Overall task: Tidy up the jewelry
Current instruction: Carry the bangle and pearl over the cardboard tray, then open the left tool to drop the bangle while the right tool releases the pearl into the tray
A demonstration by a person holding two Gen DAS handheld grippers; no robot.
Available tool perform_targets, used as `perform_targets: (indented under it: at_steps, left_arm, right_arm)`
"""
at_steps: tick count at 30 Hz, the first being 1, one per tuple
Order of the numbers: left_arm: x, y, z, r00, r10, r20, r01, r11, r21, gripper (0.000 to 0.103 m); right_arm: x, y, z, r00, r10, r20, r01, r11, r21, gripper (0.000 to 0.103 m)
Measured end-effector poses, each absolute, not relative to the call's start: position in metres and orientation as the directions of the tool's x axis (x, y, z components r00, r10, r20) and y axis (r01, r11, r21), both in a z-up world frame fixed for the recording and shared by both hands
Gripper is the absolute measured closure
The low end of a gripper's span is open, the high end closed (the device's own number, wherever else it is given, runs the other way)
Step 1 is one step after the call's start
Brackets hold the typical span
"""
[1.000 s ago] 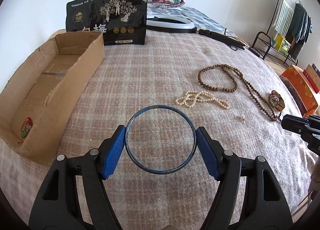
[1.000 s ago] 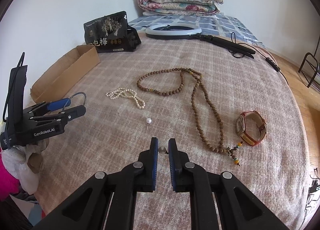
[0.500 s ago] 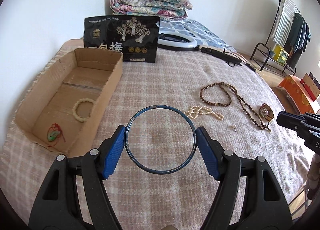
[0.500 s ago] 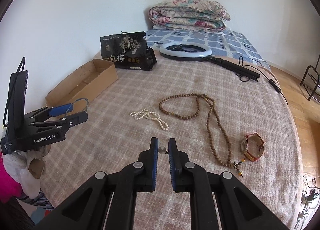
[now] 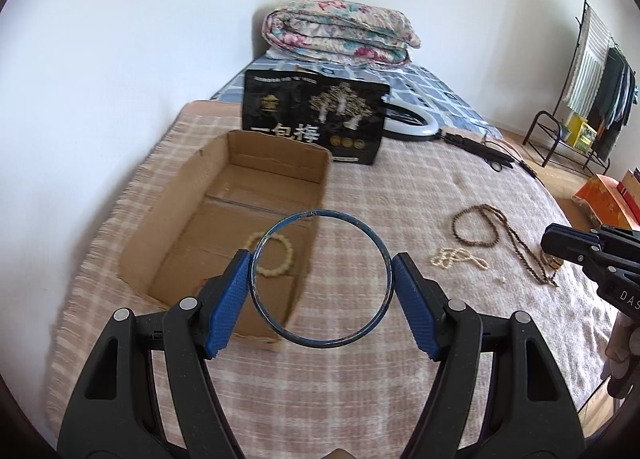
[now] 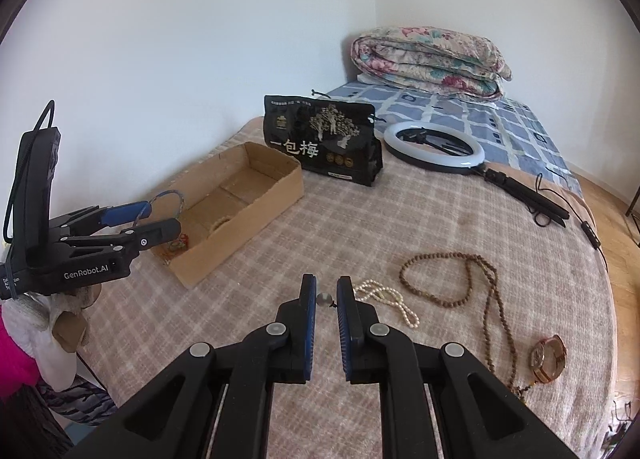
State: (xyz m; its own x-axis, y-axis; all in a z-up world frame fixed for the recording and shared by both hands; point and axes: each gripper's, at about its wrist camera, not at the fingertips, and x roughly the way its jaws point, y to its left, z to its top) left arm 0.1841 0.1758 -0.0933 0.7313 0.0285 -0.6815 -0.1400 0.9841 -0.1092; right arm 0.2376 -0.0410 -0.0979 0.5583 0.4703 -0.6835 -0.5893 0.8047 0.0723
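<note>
1. Left wrist view: a bed covered by a pink-and-cream checked blanket (image 5: 400, 187) fills the frame, with white walls meeting in the corner behind it. A folded floral quilt (image 5: 340, 33) lies at the far end on a blue-and-white patterned sheet (image 5: 440, 91).
2. The left gripper (image 5: 320, 279) has its blue fingers (image 5: 226, 307) clamped on a thin dark-blue metal bangle (image 5: 372, 235), held in the air over the near right corner of an open brown cardboard box (image 5: 316, 183).
3. Inside the box lies a cream beaded bracelet (image 5: 290, 255). A black printed snack bag (image 5: 312, 115) stands just behind the box.
4. Right of the box the blanket is bare up to a white pearl strand (image 5: 456, 257) and a long brown wooden bead necklace (image 5: 512, 235). A clothes rack (image 5: 596, 79) stands on the wooden floor beyond the bed's right edge.
5. Right wrist view: the right gripper (image 6: 325, 299) has its fingers pinched on a small grey pearl-like bead (image 6: 323, 298) — held above the blanket, near the pearl strand (image 6: 386, 299).
6. The bead necklace (image 6: 468, 299) and a brown-strapped wristwatch (image 6: 548, 357) lie near the bed's right edge.
7. A white ring light (image 6: 434, 147) on a black handle rests near the bag (image 6: 320, 139). The stretch between box (image 6: 256, 215) and jewelry is open — the box sits close to the left wall.
</note>
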Motion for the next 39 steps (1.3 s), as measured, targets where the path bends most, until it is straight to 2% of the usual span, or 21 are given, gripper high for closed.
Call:
perform_targets:
  at_steps: [15,39]
  left_arm:
    - [0.180,0.236,-0.101,0.716,0.083,-0.693,-0.226,0.967,-0.118,0.031]
    - [0.208,0.278,-0.129,0.670,0.089,-0.737,-0.262,0.957,-0.123,0.030]
  right_arm:
    - [0.269,0.058,-0.086,0.509,0.568,-0.647,-0.681,0.726,0.101,0.095]
    - [0.332,0.137,-0.132,0.428,0.605,-0.671,-0.694,0.696,0.185,0.095]
